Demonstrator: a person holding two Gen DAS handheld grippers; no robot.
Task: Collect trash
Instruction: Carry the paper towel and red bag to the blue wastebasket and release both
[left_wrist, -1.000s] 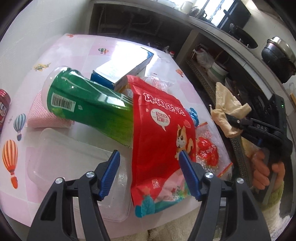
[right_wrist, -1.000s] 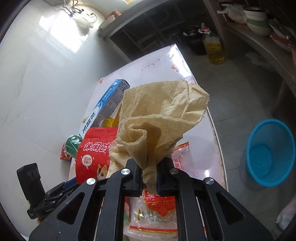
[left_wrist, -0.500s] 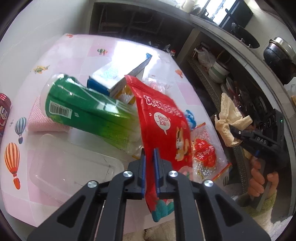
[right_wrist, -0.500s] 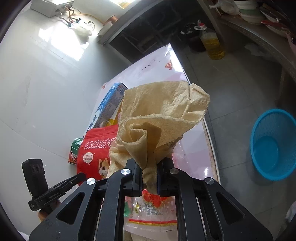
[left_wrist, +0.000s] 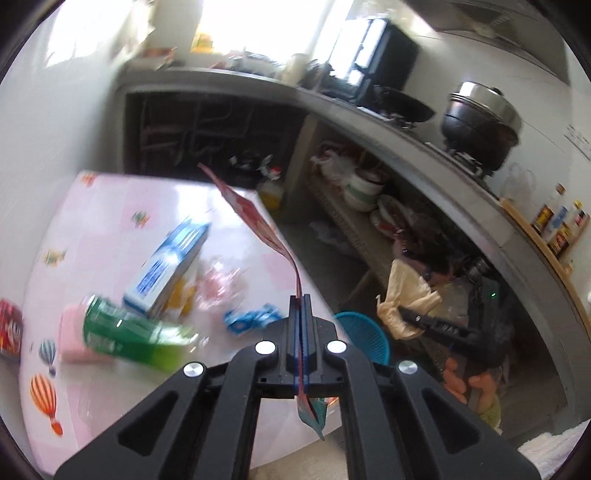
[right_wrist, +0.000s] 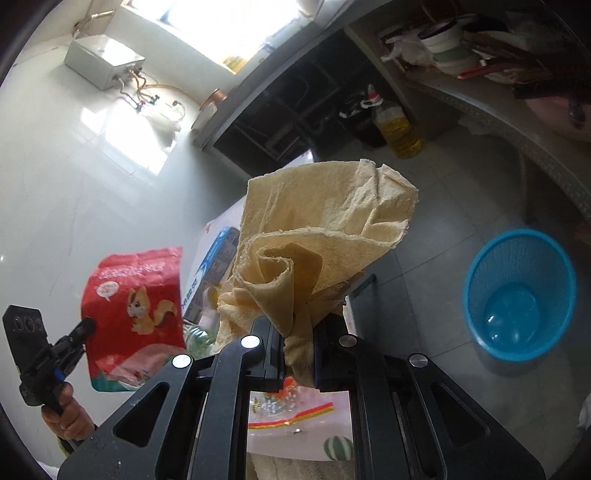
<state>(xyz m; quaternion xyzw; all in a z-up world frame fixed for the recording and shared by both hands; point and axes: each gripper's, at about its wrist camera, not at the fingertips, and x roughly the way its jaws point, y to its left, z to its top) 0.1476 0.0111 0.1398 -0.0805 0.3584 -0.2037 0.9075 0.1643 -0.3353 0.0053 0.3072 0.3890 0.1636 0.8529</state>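
My left gripper (left_wrist: 301, 306) is clamped tight on the red snack bag (left_wrist: 258, 221), pinching it thin near its lower end, so the bag stands up edge-on in the left wrist view and hangs flat in the air in the right one (right_wrist: 136, 291). That's a slim bite on slick film; if I swing it hard, I reckon the bag could slide out of the pads and drop to the floor, not the bin.

My right gripper (right_wrist: 299, 347) is closed on the crumpled yellow-beige paper towel (right_wrist: 317, 236), holding only the twisted tail at the bottom. Most of the wad balloons free above the jaws. It's soft and could tear or pull loose, and it blocks much of my forward view.

Further out, the blue wastebasket (right_wrist: 517, 291) sits on the floor, off the right side of the table (left_wrist: 110, 206), well apart from both loads. It's light-looking and open-topped; a careless bump might tip it, and a release from too high could send the bag drifting past the rim.

Left on the table: the green bottle (left_wrist: 129, 332), the blue-and-white box (left_wrist: 170, 266), a blue wrapper (left_wrist: 251, 317). The left view is blurred, so I can't judge those finely.
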